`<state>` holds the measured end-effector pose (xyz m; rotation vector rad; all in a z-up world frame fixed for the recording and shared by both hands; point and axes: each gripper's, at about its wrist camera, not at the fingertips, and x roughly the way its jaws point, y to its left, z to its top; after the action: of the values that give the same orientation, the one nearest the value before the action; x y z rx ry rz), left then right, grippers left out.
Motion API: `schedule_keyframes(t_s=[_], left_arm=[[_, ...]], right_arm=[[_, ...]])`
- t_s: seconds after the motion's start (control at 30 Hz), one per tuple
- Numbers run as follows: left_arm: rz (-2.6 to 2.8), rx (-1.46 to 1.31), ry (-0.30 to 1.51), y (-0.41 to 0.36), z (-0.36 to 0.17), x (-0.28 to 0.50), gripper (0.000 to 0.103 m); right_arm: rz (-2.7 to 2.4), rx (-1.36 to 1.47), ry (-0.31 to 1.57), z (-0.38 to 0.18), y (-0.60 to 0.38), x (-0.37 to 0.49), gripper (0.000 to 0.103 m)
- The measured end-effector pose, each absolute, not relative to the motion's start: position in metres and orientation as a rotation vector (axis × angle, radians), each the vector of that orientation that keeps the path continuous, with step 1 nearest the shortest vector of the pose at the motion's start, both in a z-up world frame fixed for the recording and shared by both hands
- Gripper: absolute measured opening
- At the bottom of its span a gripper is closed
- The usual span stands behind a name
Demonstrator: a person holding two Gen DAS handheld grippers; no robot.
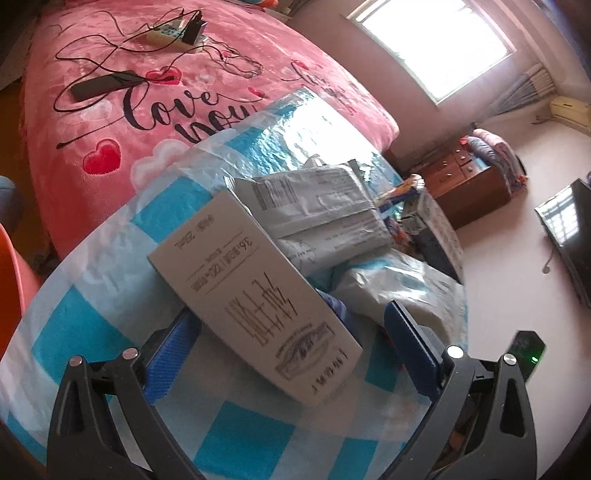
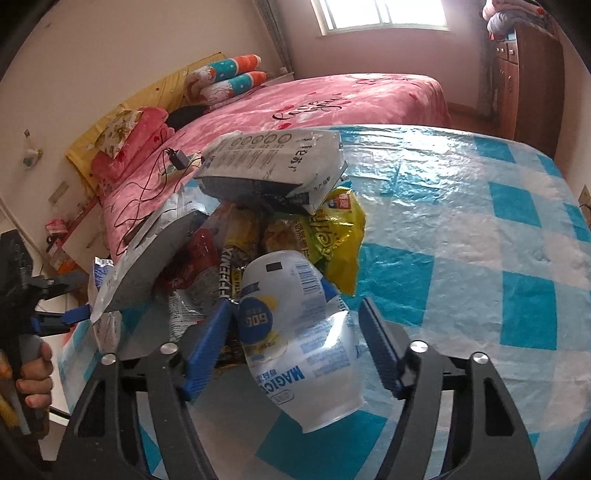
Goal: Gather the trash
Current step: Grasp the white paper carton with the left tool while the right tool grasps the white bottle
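A pile of trash lies on a table with a blue-and-white checked cloth (image 2: 480,221). In the left wrist view a grey cardboard box (image 1: 255,295) lies between the open fingers of my left gripper (image 1: 288,325), with a crumpled grey mailer bag (image 1: 325,210) behind it. In the right wrist view my right gripper (image 2: 295,325) is open around a white plastic pouch (image 2: 299,332) at the pile's front. Behind the pouch lie a yellow snack bag (image 2: 332,236), a coffee wrapper (image 2: 227,266), a red wrapper (image 2: 199,258) and a grey-white bag (image 2: 273,162) on top. The left gripper (image 2: 74,314) shows at the far left.
A bed with a pink blanket (image 1: 129,110) stands just beyond the table, with cables and a power strip (image 1: 173,33) on it. A wooden dresser (image 1: 461,177) stands by the far wall. An orange chair (image 1: 11,273) is at the left edge. A dark screen (image 1: 569,229) is at right.
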<state>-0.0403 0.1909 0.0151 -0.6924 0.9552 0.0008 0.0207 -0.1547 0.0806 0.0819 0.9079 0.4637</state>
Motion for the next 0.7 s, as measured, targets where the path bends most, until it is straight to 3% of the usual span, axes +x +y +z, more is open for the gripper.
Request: schedule_keyframes(t_s=[0.23, 0.27, 0.33, 0.43, 0.7], left_arm=[[0.068, -0.552, 0.986, 0.178, 0.012, -0.03, 0.098], [0.075, -0.537, 0.987, 0.177, 0.012, -0.03, 0.095], [0.089, -0.496, 0.993, 0.174, 0.013, -0.031, 0.09], [0.083, -0.476, 0.993, 0.17, 0.015, -0.033, 0.076], [0.041, -0.504, 0.97, 0.169, 0.017, -0.043, 0.068]], right_arm=[[0.454, 0.092, 0.906, 0.082, -0.154, 0.015, 0.061], [0.451, 0.095, 0.905, 0.082, -0.155, 0.014, 0.061], [0.448, 0.105, 0.902, 0.082, -0.157, 0.011, 0.05], [0.434, 0.092, 0.897, 0.083, -0.156, 0.008, 0.049], [0.4, 0.085, 0.871, 0.089, -0.156, -0.009, 0.042]])
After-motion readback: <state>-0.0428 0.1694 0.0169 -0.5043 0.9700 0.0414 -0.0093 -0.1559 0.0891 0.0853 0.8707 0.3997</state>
